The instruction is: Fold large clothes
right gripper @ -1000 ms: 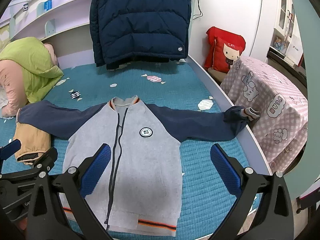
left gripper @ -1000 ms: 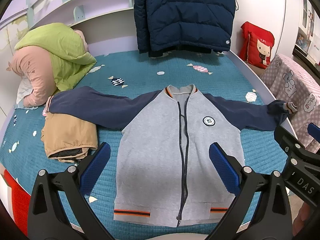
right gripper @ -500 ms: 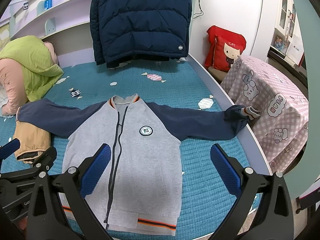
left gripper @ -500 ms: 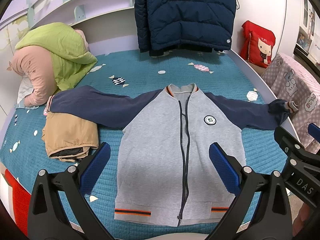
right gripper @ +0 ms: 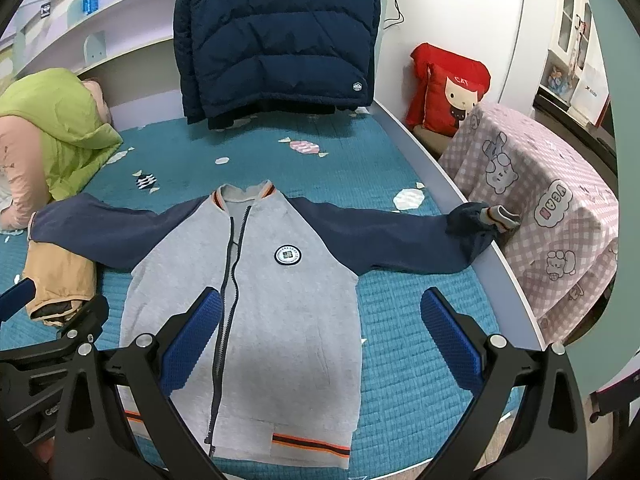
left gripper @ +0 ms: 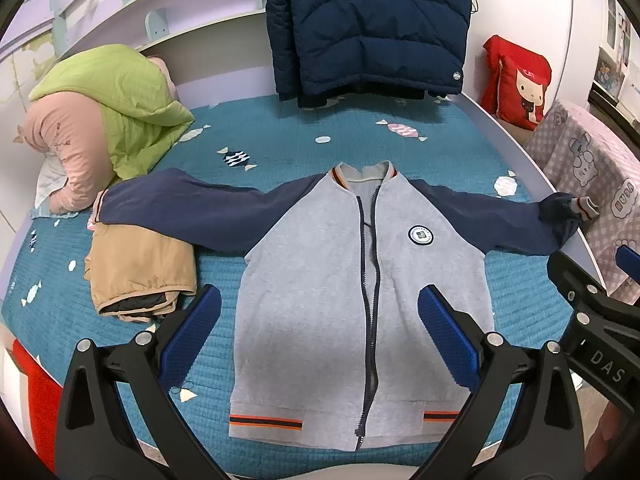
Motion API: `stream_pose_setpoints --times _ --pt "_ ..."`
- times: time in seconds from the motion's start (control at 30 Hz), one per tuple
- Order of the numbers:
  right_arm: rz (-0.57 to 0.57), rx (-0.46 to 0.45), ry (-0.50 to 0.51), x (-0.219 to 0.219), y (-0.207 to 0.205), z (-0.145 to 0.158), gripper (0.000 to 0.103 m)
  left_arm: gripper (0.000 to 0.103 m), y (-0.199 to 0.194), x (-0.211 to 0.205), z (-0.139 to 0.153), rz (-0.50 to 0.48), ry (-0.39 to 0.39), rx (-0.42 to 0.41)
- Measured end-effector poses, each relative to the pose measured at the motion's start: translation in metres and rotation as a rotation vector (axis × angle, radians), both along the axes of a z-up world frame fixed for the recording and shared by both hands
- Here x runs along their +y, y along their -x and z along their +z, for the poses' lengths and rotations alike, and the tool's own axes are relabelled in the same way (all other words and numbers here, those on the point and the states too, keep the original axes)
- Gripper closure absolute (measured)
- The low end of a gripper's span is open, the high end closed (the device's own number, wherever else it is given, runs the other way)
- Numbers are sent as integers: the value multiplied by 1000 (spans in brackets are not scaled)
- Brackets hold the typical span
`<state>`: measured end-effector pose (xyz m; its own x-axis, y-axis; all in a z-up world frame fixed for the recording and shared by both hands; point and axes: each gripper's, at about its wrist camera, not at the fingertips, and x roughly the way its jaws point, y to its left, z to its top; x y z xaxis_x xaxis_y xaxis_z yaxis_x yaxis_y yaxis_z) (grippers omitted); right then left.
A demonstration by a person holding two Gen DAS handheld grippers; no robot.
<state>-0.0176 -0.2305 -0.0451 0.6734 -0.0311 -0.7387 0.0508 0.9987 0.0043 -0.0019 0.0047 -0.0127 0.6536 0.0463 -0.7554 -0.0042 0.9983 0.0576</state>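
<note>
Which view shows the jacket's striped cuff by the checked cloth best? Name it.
The right wrist view: the striped cuff sits unblocked against the pink checked cloth, closer to centre. The left wrist view shows the same cuff smaller, near the distorted edge.

We see a bed (left gripper: 280,148) in a teal quilt; on it lie a grey jacket (left gripper: 320,304) spread flat, folded tan trousers (left gripper: 136,264), and a green blanket (left gripper: 120,104).

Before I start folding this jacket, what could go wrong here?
The jacket's right cuff hangs past the bed edge against the checked cloth, so it may snag or slip down. The left sleeve lies over the folded tan garment; pulling it could drag that pile apart.
</note>
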Motion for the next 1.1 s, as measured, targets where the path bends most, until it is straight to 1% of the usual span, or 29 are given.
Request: stream_pose_setpoints --times 1.1 --pt "-1 15 3 2 -1 -2 7 4 -2 -1 -2 -2 -3 14"
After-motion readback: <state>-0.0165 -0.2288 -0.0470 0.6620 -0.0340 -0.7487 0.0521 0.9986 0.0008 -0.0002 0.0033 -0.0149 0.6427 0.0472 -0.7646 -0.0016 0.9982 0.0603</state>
